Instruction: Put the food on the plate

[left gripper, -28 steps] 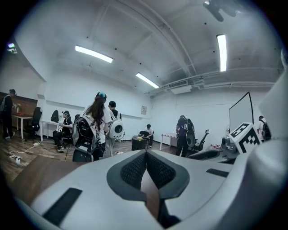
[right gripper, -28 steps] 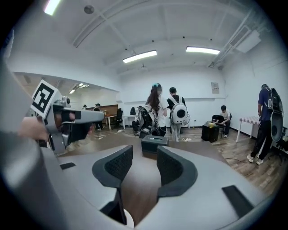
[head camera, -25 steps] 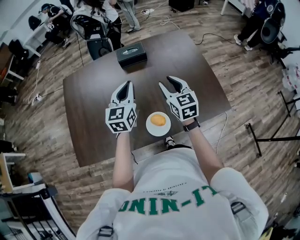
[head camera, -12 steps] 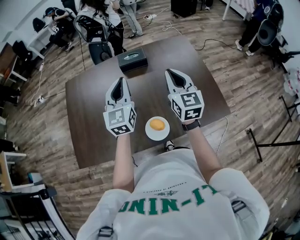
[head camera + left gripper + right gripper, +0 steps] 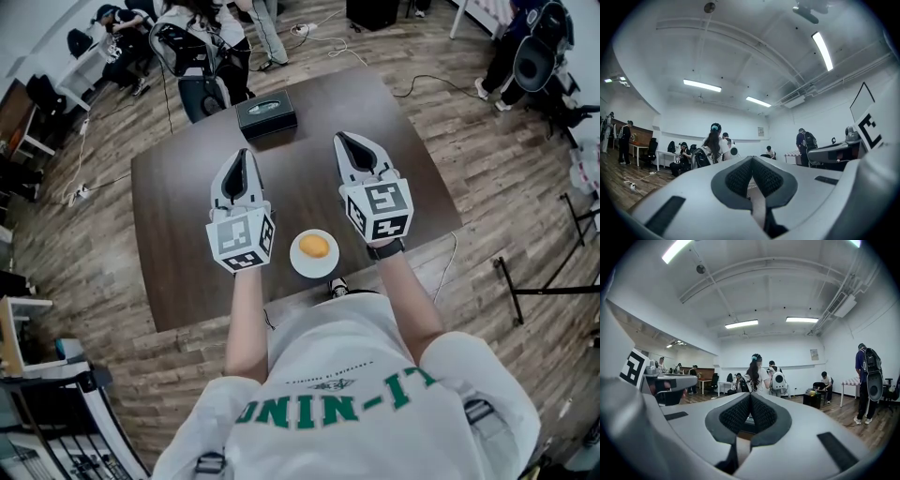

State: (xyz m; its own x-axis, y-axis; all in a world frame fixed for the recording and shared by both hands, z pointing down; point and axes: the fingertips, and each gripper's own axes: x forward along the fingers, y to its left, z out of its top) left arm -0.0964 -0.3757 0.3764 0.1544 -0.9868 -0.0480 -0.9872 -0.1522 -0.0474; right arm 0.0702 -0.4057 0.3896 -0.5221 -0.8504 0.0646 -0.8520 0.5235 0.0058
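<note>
Since the round orange piece of food (image 5: 315,247) already sat in the middle of the small white round plate (image 5: 296,261) on the dark brown wooden bench (image 5: 187,187), the placing step looked finished. Little seemed left but to keep both tools clear of the plate. The left gripper (image 5: 241,159) hung beyond the plate to its left, jaws pressed together on nothing. The right gripper (image 5: 345,142) hung beyond the plate to its right. Its jaws had just been closing and met pad to pad, with nothing between them. Neither gripper touched the plate or the food.
</note>
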